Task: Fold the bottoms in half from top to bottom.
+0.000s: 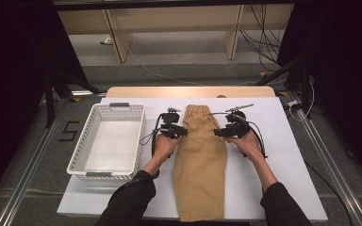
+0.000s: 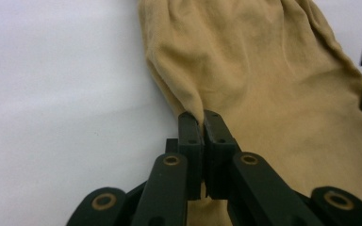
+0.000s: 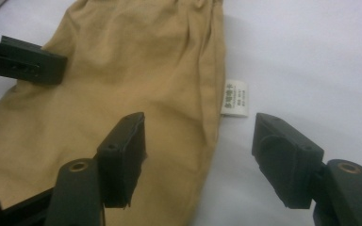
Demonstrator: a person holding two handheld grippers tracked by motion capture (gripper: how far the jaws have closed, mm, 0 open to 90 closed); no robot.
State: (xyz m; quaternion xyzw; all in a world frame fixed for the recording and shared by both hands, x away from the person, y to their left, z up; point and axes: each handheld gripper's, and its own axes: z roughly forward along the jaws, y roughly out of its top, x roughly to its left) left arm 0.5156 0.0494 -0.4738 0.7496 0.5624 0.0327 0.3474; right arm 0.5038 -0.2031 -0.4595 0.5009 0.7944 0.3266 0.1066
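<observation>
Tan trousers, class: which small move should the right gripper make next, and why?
Probably close the right gripper on the tan trousers' edge beside the white label. Its jaws stand open astride that edge, while the left gripper is already shut on the opposite edge.

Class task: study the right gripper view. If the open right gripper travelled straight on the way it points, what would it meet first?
Probably the side edge of the tan trousers, about where the white care label sticks out; the right gripper straddles that edge, though depth is uncertain.

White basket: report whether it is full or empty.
Empty. The white basket beside the tan trousers shows a bare floor in the high view, with nothing inside.
</observation>
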